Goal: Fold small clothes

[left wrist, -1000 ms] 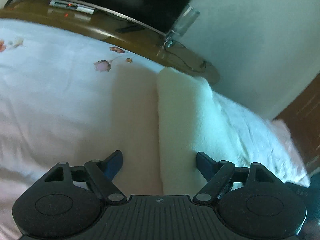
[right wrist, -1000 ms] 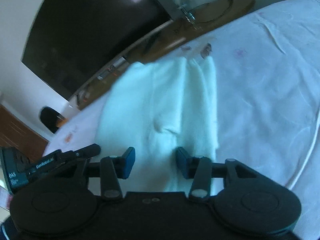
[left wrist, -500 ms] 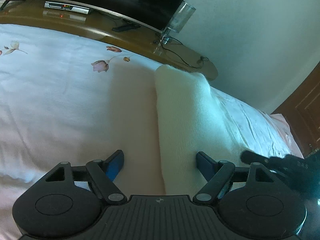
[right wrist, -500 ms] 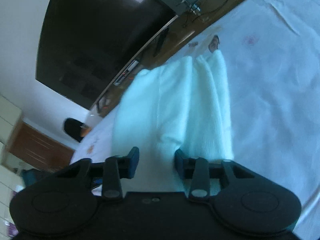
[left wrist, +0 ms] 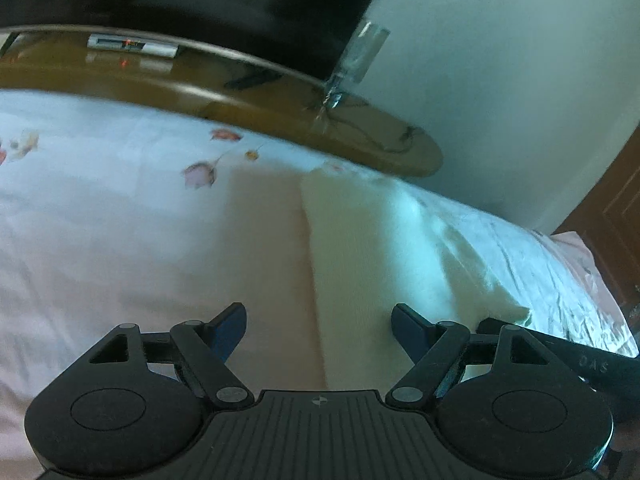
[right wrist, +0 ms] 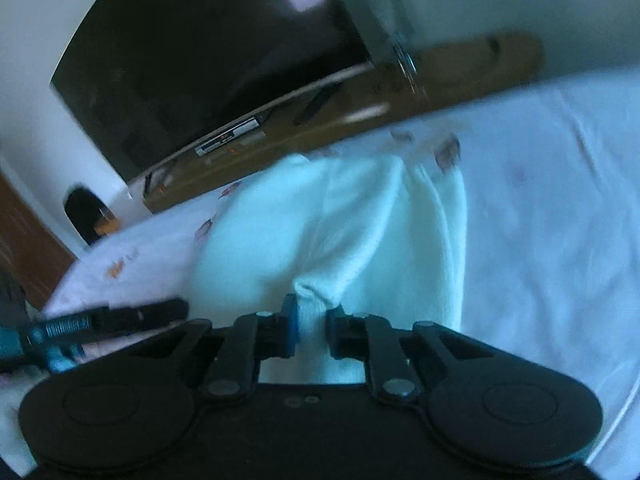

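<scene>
A small white fleecy garment [left wrist: 372, 248] lies partly folded on a floral bedsheet [left wrist: 120, 220]. My left gripper [left wrist: 318, 326] is open, just above the sheet, with the garment's left edge between its fingers. My right gripper [right wrist: 314, 322] is shut on a pinched fold of the garment [right wrist: 320, 232] at its near edge. The cloth fans out ahead of it toward the foot of the bed. The left gripper's body [right wrist: 100, 320] shows at the left of the right wrist view.
A wooden TV stand [left wrist: 240, 100] with a set-top box [left wrist: 132, 46] and a dark TV [right wrist: 200, 60] runs along the far edge of the bed. A white wall and a brown door [left wrist: 608, 224] stand at the right.
My right gripper has closed on a fold of the garment and pulled it up. The garment's right side has opened out. My left gripper has stayed open and shifted slightly.
</scene>
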Demonstrator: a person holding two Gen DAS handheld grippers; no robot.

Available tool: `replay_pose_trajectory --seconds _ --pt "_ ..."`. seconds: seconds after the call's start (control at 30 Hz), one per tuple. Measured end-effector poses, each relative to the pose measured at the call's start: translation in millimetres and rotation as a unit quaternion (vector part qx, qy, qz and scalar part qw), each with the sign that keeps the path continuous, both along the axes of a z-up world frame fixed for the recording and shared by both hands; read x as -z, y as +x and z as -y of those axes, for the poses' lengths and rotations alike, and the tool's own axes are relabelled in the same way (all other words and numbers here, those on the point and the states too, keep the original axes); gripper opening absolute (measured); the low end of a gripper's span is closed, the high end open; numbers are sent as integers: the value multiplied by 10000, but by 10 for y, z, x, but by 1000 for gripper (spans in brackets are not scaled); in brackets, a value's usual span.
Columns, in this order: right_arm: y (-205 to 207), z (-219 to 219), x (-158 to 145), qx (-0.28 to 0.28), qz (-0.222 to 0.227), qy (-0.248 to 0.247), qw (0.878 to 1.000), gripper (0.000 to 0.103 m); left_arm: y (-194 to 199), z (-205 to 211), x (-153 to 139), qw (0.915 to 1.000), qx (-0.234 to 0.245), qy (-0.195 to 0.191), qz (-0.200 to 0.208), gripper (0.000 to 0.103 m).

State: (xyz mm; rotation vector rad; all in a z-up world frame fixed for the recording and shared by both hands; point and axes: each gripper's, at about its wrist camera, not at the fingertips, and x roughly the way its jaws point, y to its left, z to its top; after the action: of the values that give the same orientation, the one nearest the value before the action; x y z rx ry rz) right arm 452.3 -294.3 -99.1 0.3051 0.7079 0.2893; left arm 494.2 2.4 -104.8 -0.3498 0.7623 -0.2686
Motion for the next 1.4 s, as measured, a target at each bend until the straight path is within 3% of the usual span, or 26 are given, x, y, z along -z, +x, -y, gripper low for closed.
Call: replay_pose_trajectory --seconds 0.2,0.3,0.43,0.73,0.8,0.97,1.03,1.1,1.17,1.23,1.4 --pt "-153 -25 -273 74 230 -842 9962 14 115 246 -36 9988 301 386 -58 79" --pt "-85 77 -65 245 -104 -1000 9946 15 136 300 36 9982 316 472 -198 79" --pt "-84 125 -9 256 -32 -800 9965 14 114 259 56 9988 236 382 -210 80" --pt "-82 109 -84 185 125 -661 9976 14 103 256 19 9972 224 689 -164 80" --pt "-5 199 48 308 -172 -528 9980 15 123 253 58 9974 228 639 -260 79" --pt "35 417 140 427 -331 334 9980 19 64 232 -40 9983 231 517 -159 79" --pt "-22 513 77 462 -276 627 9966 33 -26 221 -114 9986 315 424 -11 79" --pt "-102 570 41 434 -248 756 9959 35 -92 254 -133 9978 504 418 33 80" --pt "-151 612 90 365 -416 940 9940 34 -153 311 -82 9966 641 517 -48 80" --pt "-150 583 180 365 -635 872 9935 25 -228 317 -24 9968 642 470 -98 80" --pt "-331 566 243 206 -801 903 9925 27 -476 240 90 9972 629 398 -121 80"
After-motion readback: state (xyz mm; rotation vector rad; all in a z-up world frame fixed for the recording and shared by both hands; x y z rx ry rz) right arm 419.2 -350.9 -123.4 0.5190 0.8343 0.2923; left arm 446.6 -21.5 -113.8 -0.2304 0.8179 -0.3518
